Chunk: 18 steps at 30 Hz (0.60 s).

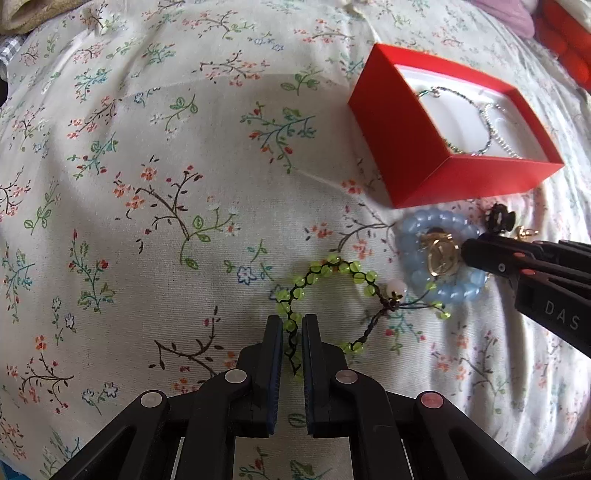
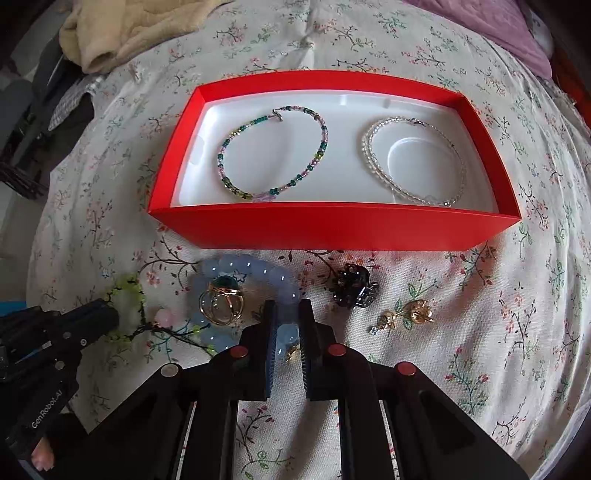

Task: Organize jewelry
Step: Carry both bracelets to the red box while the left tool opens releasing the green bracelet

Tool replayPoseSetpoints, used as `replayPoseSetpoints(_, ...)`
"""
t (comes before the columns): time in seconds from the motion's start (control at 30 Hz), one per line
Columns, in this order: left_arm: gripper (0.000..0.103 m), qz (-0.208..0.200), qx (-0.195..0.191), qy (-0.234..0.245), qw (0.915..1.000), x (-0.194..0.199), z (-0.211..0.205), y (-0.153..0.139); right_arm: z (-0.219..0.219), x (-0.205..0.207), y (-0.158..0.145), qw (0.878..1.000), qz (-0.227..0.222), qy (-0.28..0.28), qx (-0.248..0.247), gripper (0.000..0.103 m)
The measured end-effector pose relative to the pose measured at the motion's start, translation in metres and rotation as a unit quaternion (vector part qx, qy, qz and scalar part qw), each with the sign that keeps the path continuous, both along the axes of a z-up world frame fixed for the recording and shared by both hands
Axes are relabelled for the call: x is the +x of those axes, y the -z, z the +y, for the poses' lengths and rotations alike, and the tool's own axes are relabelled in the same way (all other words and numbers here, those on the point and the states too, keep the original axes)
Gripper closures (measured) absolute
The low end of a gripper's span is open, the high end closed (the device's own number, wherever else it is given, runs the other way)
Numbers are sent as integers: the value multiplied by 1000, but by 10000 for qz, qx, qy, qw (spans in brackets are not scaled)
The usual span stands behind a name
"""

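A red box [image 2: 332, 225] with a white inside lies on the flowered bedsheet; it also shows in the left wrist view [image 1: 406, 155]. It holds a multicoloured bead bracelet [image 2: 273, 151] and a clear bead bracelet [image 2: 413, 158]. My left gripper [image 1: 292, 325] is shut on the green bead bracelet [image 1: 325, 271], which lies on the sheet. My right gripper [image 2: 287, 314] is shut on the blue bead bracelet [image 2: 251, 266], also seen in the left wrist view [image 1: 436, 221]. A gold ring [image 2: 221, 306] sits inside the blue bracelet's loop.
A black hair claw [image 2: 354, 288] and gold earrings [image 2: 406, 314] lie on the sheet in front of the box. A beige cloth [image 2: 122, 29] is bunched at the far left, a purple cloth [image 2: 509, 26] at the far right.
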<state>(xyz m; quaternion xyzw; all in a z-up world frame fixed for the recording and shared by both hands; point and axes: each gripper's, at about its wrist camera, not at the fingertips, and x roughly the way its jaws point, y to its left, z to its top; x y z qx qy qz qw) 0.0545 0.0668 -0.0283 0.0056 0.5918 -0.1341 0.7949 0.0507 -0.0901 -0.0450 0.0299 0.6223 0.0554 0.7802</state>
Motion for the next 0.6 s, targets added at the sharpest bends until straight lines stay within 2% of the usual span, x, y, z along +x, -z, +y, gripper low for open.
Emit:
replayPoseSetpoints(0.3, 98, -315, -285, 83, 9991, -11, -1, -29, 2, -14, -47, 9980, -473, -209, 361, 91)
replayPoseSetpoints(0.6, 98, -600, -470, 225, 9968, -19, -16, -56, -4, -26, -84, 9947, -804, -182, 620, 91)
